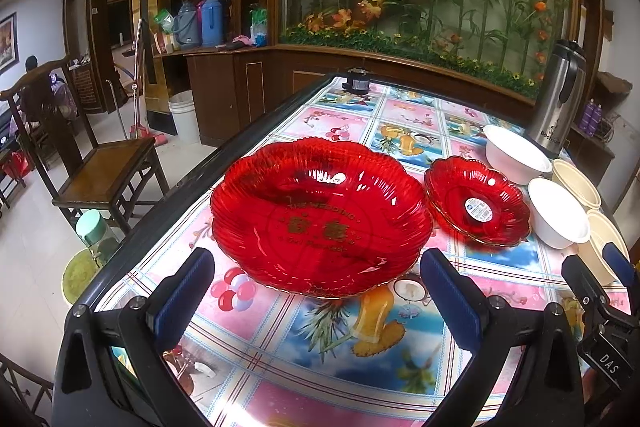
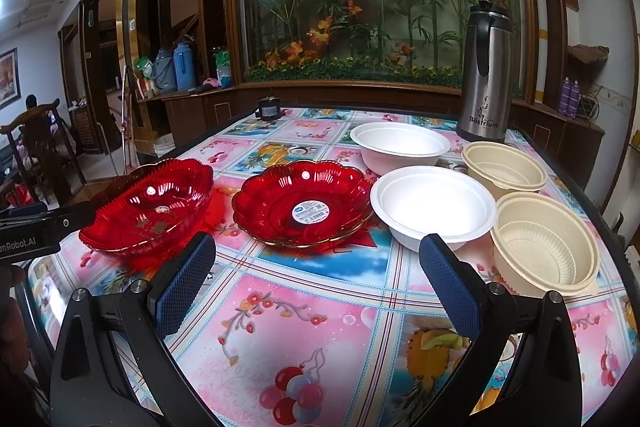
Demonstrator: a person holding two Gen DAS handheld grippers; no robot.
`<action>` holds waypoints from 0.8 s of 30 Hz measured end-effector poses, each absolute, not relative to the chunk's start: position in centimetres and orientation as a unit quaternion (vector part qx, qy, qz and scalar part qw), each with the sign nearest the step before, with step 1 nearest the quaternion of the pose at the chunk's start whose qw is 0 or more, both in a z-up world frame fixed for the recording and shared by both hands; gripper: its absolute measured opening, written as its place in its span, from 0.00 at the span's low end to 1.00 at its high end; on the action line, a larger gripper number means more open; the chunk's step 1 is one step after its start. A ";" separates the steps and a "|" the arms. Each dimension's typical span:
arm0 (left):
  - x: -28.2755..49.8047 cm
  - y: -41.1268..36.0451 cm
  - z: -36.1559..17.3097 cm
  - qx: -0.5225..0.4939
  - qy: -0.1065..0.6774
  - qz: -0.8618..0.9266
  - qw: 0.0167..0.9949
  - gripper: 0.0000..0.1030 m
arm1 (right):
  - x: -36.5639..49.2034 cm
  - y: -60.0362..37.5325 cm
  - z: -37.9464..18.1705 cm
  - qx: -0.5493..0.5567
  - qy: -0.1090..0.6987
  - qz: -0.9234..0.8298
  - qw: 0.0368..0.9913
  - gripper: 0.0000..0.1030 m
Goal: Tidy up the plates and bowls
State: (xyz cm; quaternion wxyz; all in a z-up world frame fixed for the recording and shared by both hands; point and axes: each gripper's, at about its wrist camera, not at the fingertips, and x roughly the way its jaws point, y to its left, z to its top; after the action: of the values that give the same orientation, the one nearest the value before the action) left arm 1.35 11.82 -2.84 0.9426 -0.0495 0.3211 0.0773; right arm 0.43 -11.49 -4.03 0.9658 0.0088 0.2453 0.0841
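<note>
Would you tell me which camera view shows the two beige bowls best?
The right wrist view: both beige bowls sit whole on the table's right side, ribbed insides visible. The left wrist view catches them only at its right edge, small, partly hidden behind the white bowls and the right gripper.

A home dining room: wooden chair (image 1: 100, 163), thermoses (image 1: 200, 21), patterned table (image 2: 320, 307).

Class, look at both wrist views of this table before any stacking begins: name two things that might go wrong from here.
1. The large red plate sits close to the table edge; a careless nudge from the open left gripper might slide it off.
2. The white bowl and cream bowl stand close together, so the open right gripper may knock one while grasping the other.
</note>
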 end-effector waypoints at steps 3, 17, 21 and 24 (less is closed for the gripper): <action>1.4 11.9 -2.9 -0.051 0.322 0.078 0.942 1.00 | 0.5 -11.5 -4.1 0.009 0.245 0.084 0.966 1.00; 1.4 13.0 -3.1 -0.059 0.326 0.081 0.940 1.00 | 0.6 -11.2 -4.4 0.003 0.254 0.085 0.963 1.00; 1.4 13.4 -3.2 -0.063 0.329 0.083 0.939 1.00 | 0.6 -11.1 -4.4 0.001 0.258 0.084 0.963 1.00; 1.4 13.6 -3.3 -0.066 0.330 0.083 0.938 1.00 | 0.6 -11.1 -4.4 -0.001 0.259 0.083 0.962 1.00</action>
State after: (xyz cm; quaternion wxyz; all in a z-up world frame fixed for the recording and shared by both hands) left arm 1.45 13.63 -3.27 0.9380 -0.0660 0.3301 0.0831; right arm 0.60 -11.08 -4.44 0.9622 -0.0014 0.2594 0.0825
